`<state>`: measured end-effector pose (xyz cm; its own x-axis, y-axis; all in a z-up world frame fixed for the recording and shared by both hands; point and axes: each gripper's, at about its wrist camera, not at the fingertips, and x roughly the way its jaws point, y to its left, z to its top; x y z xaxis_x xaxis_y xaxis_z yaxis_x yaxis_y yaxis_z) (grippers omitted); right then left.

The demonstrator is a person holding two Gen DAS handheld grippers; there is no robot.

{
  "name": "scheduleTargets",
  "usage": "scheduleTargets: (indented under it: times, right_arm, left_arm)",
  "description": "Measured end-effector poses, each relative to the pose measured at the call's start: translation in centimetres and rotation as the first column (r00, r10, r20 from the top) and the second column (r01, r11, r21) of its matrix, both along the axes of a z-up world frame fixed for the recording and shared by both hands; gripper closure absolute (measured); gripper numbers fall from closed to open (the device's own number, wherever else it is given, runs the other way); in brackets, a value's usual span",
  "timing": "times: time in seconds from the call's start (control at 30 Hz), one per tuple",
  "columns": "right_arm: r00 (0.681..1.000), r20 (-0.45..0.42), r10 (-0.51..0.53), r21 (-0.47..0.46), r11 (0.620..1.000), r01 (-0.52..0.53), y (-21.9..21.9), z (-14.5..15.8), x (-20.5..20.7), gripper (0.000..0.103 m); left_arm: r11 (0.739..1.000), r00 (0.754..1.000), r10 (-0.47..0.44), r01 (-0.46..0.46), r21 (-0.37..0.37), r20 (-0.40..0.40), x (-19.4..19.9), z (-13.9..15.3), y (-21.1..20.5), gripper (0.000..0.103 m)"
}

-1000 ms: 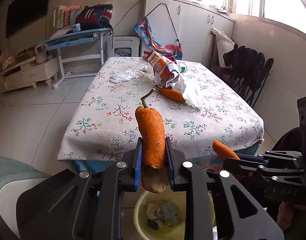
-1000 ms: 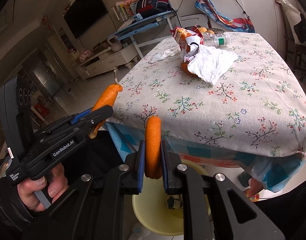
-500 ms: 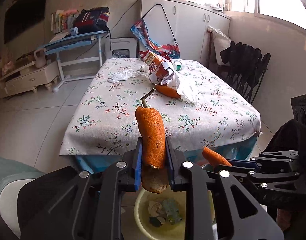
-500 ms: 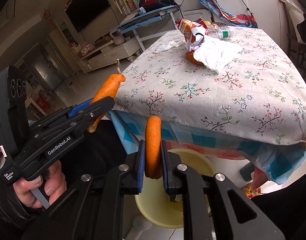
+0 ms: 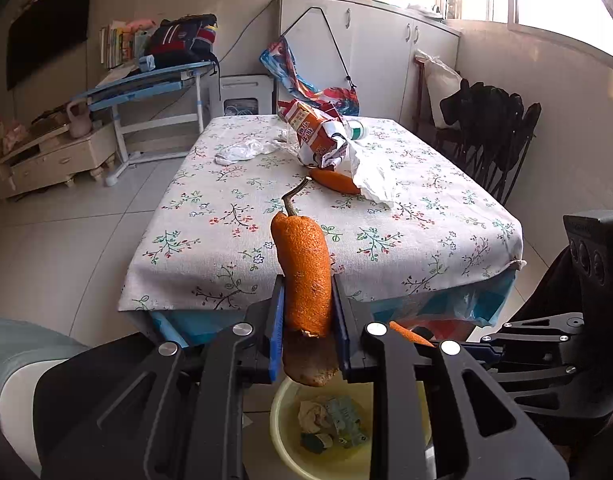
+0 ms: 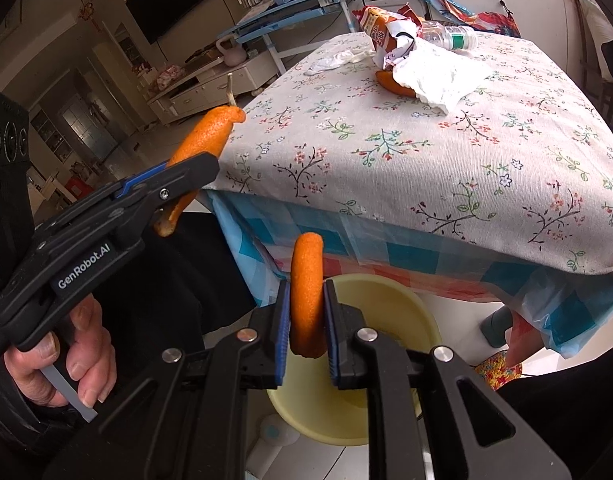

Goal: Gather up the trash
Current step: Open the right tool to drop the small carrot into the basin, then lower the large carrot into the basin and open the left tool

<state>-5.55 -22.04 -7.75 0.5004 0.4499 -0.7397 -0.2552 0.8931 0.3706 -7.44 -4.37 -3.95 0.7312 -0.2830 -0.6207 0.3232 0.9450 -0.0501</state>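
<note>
My left gripper (image 5: 306, 280) is shut on a long orange peel (image 5: 304, 264) with a stem, held upright over a yellow bin (image 5: 282, 432) on the floor; several scraps lie in the bin. My right gripper (image 6: 305, 286) holds a smaller curved orange peel (image 6: 306, 264) above the same bin (image 6: 386, 292). Its jaws are opening, with the peel still between the pads. In the right wrist view a hand holds the left gripper (image 6: 194, 172) at the left, beside the table corner.
The table (image 5: 226, 240) with a floral cloth carries a snack bag (image 5: 314, 136), a white tissue (image 5: 370, 176) over another orange peel (image 5: 334, 180), a plastic bottle (image 6: 446, 36) and a clear wrapper (image 5: 242, 150). Black chairs (image 5: 490, 128) stand at its right.
My right gripper has sunk toward the yellow bin with its peel. The left gripper has kept its place and its grip.
</note>
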Motion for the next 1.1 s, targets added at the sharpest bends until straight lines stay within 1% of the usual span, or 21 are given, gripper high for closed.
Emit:
scheduleTargets:
  times: [0.1, 0.13, 0.17, 0.2, 0.23, 0.3, 0.47, 0.53, 0.6, 0.87, 0.97, 1.1]
  right_arm:
    - [1.0, -0.011, 0.002, -0.006, 1.0, -0.002, 0.1, -0.3, 0.0, 0.085]
    - [1.0, -0.014, 0.001, -0.006, 1.0, -0.001, 0.1, -0.3, 0.0, 0.083]
    - [1.0, -0.018, 0.0, -0.007, 1.0, 0.0, 0.1, -0.4, 0.0, 0.081]
    - [1.0, -0.021, -0.003, -0.007, 1.0, 0.003, 0.1, -0.5, 0.0, 0.074]
    - [1.0, -0.021, -0.009, -0.007, 1.0, 0.009, 0.0, -0.5, 0.0, 0.071]
    - [1.0, -0.02, -0.016, -0.001, 1.0, 0.016, -0.2, -0.5, 0.1, 0.071]
    - [0.999, -0.016, -0.041, 0.005, 0.999, 0.041, -0.6, -0.4, 0.1, 0.065]
    - [0.998, -0.011, -0.055, 0.007, 0.998, 0.055, -0.8, -0.3, 0.1, 0.061]
    - [0.998, -0.007, -0.069, 0.011, 0.998, 0.069, -1.1, -0.2, 0.1, 0.06]
    - [0.987, 0.02, -0.157, 0.03, 0.987, 0.156, -2.7, 0.5, -0.1, 0.052]
    - [0.98, 0.043, -0.195, 0.036, 0.98, 0.194, -3.5, 0.9, -0.2, 0.05]
    - [0.965, 0.071, -0.252, 0.049, 0.967, 0.249, -4.5, 1.5, -0.5, 0.044]
  left_arm:
    - [1.0, 1.0, -0.002, 0.002, 0.001, 0.0, 0.0, 0.0, 0.0, 0.082]
    - [1.0, 1.0, -0.003, 0.003, 0.003, -0.001, 0.0, -0.1, -0.1, 0.082]
    - [1.0, 1.0, -0.005, 0.005, 0.004, -0.001, 0.0, -0.1, -0.1, 0.082]
    - [1.0, 1.0, -0.007, 0.007, 0.006, -0.001, -0.1, -0.2, -0.2, 0.082]
    - [1.0, 1.0, -0.008, 0.008, 0.007, -0.001, -0.1, -0.2, -0.2, 0.082]
    - [1.0, 1.0, -0.012, 0.012, 0.009, -0.003, -0.1, -0.3, -0.2, 0.082]
    - [1.0, 1.0, -0.024, 0.024, 0.014, -0.01, -0.1, -0.5, -0.3, 0.082]
    - [0.999, 0.999, -0.032, 0.033, 0.018, -0.015, -0.1, -0.6, -0.5, 0.082]
    - [0.999, 0.999, -0.044, 0.045, 0.021, -0.024, -0.1, -0.7, -0.7, 0.082]
    - [0.99, 0.989, -0.124, 0.128, 0.055, -0.082, -0.3, -1.8, -2.1, 0.082]
    - [0.986, 0.984, -0.147, 0.154, 0.067, -0.102, -0.4, -2.2, -2.6, 0.082]
    - [0.98, 0.978, -0.173, 0.183, 0.08, -0.12, -0.5, -2.6, -3.1, 0.082]
